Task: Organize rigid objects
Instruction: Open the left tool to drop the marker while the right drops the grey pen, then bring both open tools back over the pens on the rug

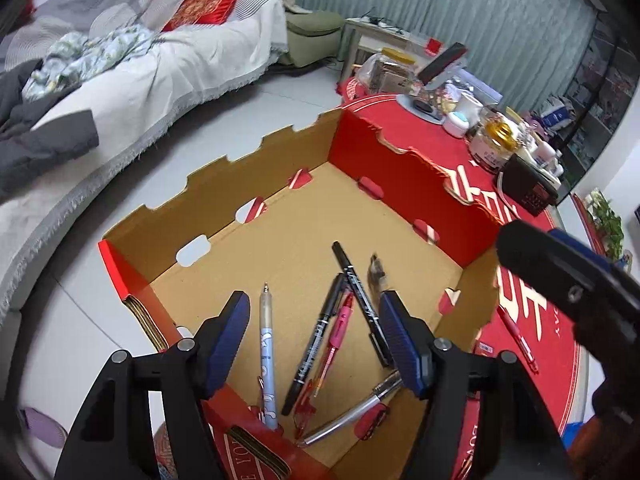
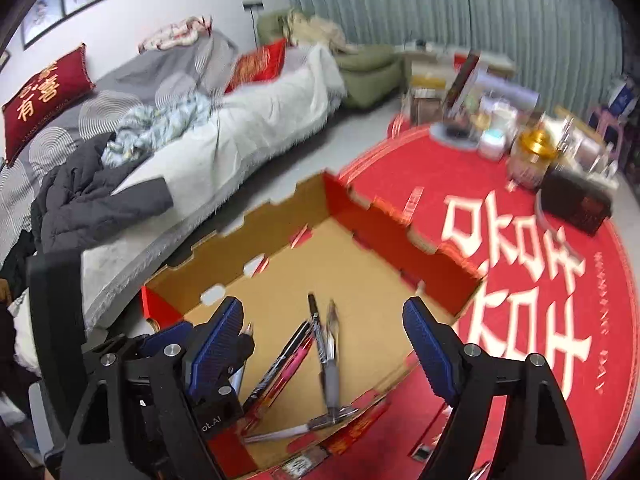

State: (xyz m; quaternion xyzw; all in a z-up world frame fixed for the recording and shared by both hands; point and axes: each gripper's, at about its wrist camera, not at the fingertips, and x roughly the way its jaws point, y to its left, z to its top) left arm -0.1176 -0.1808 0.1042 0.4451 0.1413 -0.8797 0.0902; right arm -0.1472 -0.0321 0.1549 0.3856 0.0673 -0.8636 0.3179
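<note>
While both grippers, left [image 1: 314,332] and right [image 2: 324,344], hang released over the box [image 1: 280,184], I count six pens [image 1: 310,340] inside; only my left view shows a seventh [image 1: 518,338] on the bench [image 1: 520,360].

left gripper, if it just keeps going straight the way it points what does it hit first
Most likely the pens: the left gripper, jaws open and empty, points down into the cardboard box with the black marker and pink pen straight ahead. Depth is unclear.

grey sofa [image 2: 120,128], green curtain [image 2: 460,4]
</note>
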